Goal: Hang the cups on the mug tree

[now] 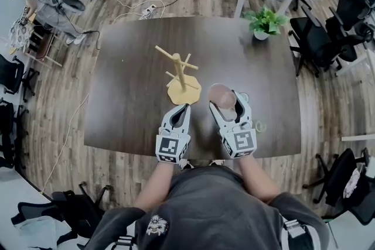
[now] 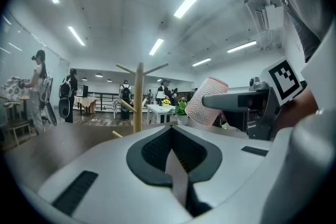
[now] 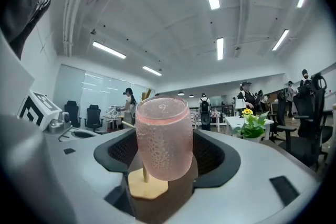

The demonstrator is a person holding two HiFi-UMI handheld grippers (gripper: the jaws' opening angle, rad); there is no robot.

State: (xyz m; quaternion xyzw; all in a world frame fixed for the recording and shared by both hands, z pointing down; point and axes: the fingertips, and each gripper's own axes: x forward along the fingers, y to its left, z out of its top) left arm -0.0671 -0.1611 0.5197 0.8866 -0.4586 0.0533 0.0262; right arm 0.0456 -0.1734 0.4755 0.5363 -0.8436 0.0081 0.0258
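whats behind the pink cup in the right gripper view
The mug tree: its base and lower post show below the pink cup. The cup covers most of its post and pegs.

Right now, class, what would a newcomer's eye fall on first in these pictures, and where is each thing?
The pink cup, clamped in the right gripper at the near side of the table, stands out first. Next comes the bare wooden mug tree, standing mid-table just beyond the shut, empty left gripper. A potted plant sits near the far right corner.

Pebbled pink cup, pale wooden mug tree
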